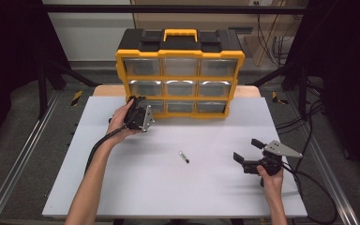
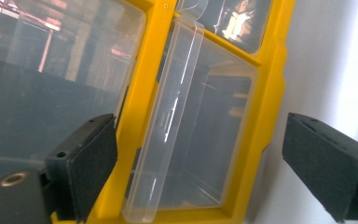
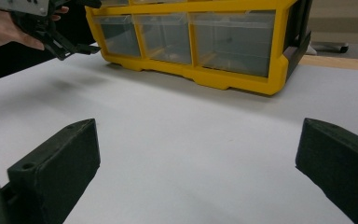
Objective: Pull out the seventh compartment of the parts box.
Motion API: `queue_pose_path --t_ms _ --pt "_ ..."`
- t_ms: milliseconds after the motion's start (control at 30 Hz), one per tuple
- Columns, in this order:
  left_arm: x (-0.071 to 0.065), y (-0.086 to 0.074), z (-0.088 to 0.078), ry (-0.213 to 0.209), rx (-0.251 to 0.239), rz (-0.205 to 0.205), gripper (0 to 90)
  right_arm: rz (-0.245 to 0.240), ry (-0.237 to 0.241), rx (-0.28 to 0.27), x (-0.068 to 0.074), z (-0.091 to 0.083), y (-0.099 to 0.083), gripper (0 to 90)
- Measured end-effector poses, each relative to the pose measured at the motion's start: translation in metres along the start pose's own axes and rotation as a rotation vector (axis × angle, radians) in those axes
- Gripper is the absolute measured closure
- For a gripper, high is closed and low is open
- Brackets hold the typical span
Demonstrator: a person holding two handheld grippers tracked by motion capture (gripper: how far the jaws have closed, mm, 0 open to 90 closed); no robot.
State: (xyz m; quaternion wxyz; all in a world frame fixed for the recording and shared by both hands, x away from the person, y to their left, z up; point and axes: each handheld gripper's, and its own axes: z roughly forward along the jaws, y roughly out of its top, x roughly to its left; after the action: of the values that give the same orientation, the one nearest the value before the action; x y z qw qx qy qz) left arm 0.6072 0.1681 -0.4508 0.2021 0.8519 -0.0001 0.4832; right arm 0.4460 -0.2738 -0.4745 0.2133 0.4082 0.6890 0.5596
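Note:
A yellow and black organizer [image 1: 180,55] with clear drawers stands at the back of the white table [image 1: 136,187]. My left gripper [image 1: 139,104] is held up against its bottom-left drawer [image 1: 153,106]. In the left gripper view, my left gripper [image 2: 205,154] stands open, and the drawer's clear front lip [image 2: 168,126] lies between the pads without touching either. My right gripper [image 1: 247,150] rests low at the table's right. Its jaws are open with nothing between them, as the right gripper view [image 3: 198,163] also shows. A small dark and silver pin-like piece [image 1: 183,157] lies mid-table.
The organizer [image 3: 191,42] fills the far side of the right gripper view, and a hand with the left gripper [image 3: 51,28] is at its left end. Metal rails [image 1: 18,159] run along both sides of the table. Cables [image 1: 309,187] trail off the right.

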Motion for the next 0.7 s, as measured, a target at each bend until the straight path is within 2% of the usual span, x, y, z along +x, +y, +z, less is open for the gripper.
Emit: queue_pose_path --t_ms 100,133,433,600,700 --pt "-0.0010 0.0010 0.0011 0.016 0.006 0.020 12.4 0.000 -0.001 0.000 -0.0002 -0.0003 0.0002 0.4" --pt "-0.0005 0.0013 0.0008 0.022 0.022 0.043 12.7 0.000 -0.001 0.000 -0.0002 -0.0003 0.0002 0.4" --pt "-0.0046 0.0002 0.0056 0.041 0.048 0.094 18.4 0.001 -0.001 0.000 -0.0002 -0.0006 0.0003 0.4" --pt "-0.0075 0.0001 0.0073 0.056 0.067 0.151 21.6 0.001 -0.002 -0.002 -0.0003 -0.0007 0.0004 0.4" --pt "-0.0087 0.0002 0.0077 0.064 0.073 0.168 23.5 0.001 -0.002 0.000 -0.0002 -0.0006 0.0003 0.4"
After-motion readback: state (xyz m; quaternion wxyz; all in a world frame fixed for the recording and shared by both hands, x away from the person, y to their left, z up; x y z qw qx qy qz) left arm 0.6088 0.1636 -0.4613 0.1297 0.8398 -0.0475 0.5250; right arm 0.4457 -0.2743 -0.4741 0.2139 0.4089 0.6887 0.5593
